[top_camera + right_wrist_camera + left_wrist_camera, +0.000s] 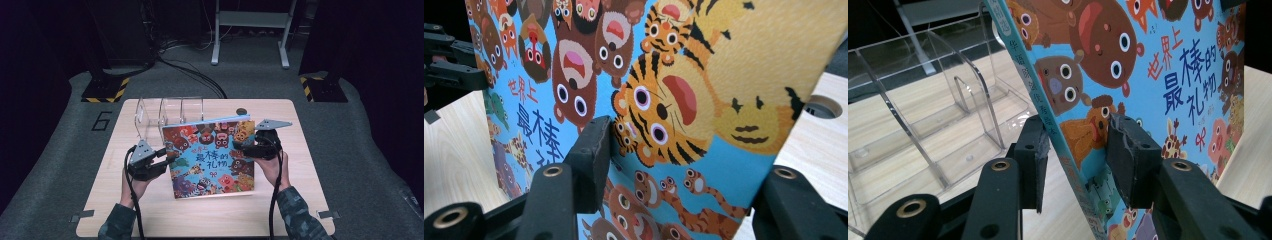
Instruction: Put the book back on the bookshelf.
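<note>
A picture book [210,155] with a blue cover full of cartoon animals stands tilted on the wooden table [150,210], cover facing me. My left gripper [169,156] grips its spine edge. In the left gripper view the book [1128,60] runs slantwise between the jaws of that gripper [1080,157], one pad on the spine and the other on the front cover. My right gripper [246,145] holds the book's upper right edge. In the right gripper view the right gripper [689,165] has one pad pressed on the tiger picture of the book [664,90], and the other jaw sits behind the cover.
A clear acrylic rack [170,111] with upright dividers stands just behind the book, and it shows close by in the left gripper view [938,100]. A round hole [241,111] is cut in the table's far side. A stand's legs [250,35] and cables lie on the floor beyond.
</note>
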{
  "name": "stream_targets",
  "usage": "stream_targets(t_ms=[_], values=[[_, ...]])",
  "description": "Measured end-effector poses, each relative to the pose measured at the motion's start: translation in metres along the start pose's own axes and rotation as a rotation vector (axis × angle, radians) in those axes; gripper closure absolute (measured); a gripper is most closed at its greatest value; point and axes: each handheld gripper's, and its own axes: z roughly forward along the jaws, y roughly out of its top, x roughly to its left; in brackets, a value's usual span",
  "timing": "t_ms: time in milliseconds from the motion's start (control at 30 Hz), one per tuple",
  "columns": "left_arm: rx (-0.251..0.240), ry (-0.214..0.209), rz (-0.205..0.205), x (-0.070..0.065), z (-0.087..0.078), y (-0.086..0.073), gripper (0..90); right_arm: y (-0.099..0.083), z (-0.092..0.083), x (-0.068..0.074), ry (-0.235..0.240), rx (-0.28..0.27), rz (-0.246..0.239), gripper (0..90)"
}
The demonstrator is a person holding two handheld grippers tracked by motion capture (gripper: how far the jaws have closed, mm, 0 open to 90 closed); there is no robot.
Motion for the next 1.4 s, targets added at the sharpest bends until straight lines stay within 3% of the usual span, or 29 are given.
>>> stream_targets(t_ms=[167,333,433,533,600,667,733,800,933,1033,1167,1400], values=[[0.000,-0.002,-0.003,0.001,-0.002,-0.003,62.1,0.000,0.000,0.002,0.007,0.003,-0.027,47.1],[-0.038,-0.012,-0.009,0.000,-0.005,-0.008,63.6,-0.001,-0.002,0.003,0.017,0.015,-0.052,47.2],[-0.029,-0.024,0.009,0.000,-0.007,-0.008,63.8,0.000,-0.003,0.004,0.022,0.030,-0.048,47.3],[-0.052,-0.006,0.004,-0.002,-0.005,-0.008,63.8,0.001,-0.003,0.003,0.023,0.041,-0.049,47.4],[-0.039,-0.009,0.026,-0.001,-0.006,-0.008,63.9,0.002,-0.002,0.002,0.026,0.050,-0.030,47.1],[-0.063,-0.001,0.018,-0.002,-0.004,-0.008,63.9,0.002,-0.001,0.000,0.028,0.050,-0.035,47.0],[-0.042,-0.015,0.033,0.000,-0.005,-0.008,63.9,0.003,0.000,-0.001,0.026,0.052,-0.035,46.8],[-0.062,-0.008,0.026,0.000,-0.005,-0.008,64.0,0.005,0.000,-0.001,0.024,0.051,-0.044,46.0],[-0.050,-0.024,0.045,0.000,-0.008,-0.005,64.8,0.010,-0.001,-0.002,0.023,0.067,-0.068,45.1],[-0.064,-0.028,0.037,0.000,-0.009,-0.009,65.4,0.009,-0.001,-0.002,0.029,0.057,-0.071,45.1],[-0.122,-0.046,0.009,-0.001,-0.011,-0.016,67.2,0.004,-0.002,0.000,0.036,0.045,-0.106,45.1],[-0.150,-0.085,0.020,-0.001,-0.015,-0.020,68.6,-0.002,-0.008,0.002,0.048,0.028,-0.122,45.8]])
